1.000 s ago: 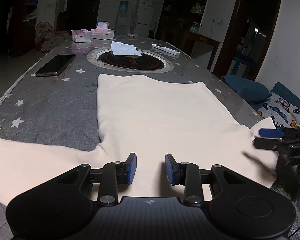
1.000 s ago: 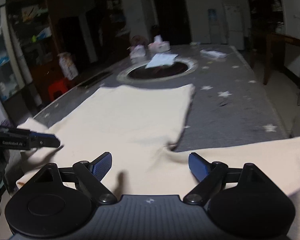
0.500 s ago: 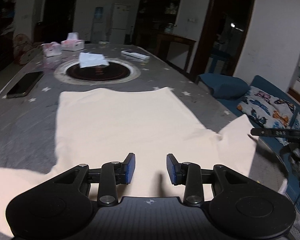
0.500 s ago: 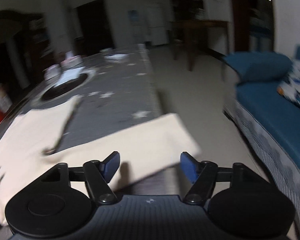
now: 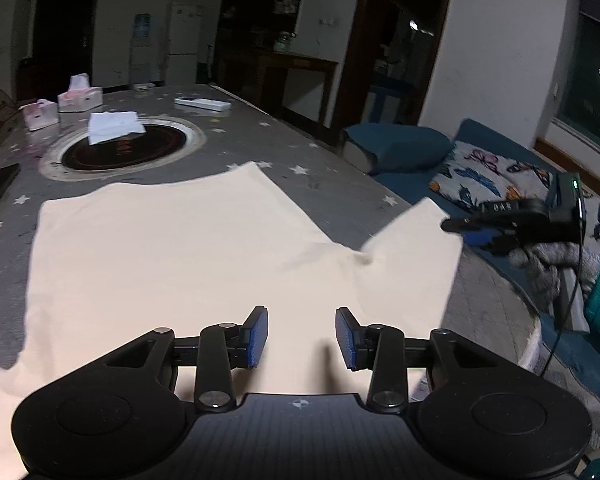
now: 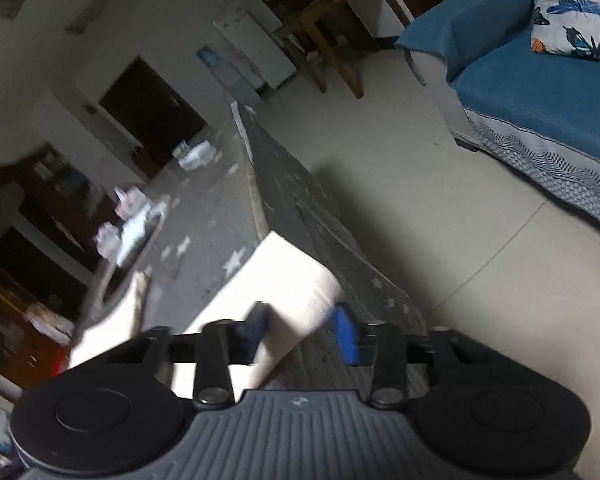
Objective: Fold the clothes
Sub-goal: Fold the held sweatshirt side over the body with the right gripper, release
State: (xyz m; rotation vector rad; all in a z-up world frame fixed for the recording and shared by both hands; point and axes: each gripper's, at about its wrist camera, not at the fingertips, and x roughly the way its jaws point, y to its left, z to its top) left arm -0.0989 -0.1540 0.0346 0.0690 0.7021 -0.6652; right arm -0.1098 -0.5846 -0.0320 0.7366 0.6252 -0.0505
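Shirt stayed flat on bench; your right hand-held gripper swung to its sleeve, unclenched, left hand-held gripper released too.

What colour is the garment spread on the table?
Cream garment, plain; clearest in the left wrist view.

Cream cloth garment: soft, matt, smooth weave, few creases. Grey star-print tablecloth: matt fabric. Left gripper: black matt plastic body, ribbed top plate, blue rubbery pads, bright metal pivot screws. Right gripper: same finish, view blurred. Blue sofa: textured cloth. Grey knit glove: fuzzy. Floor tiles: smooth, low sheen.
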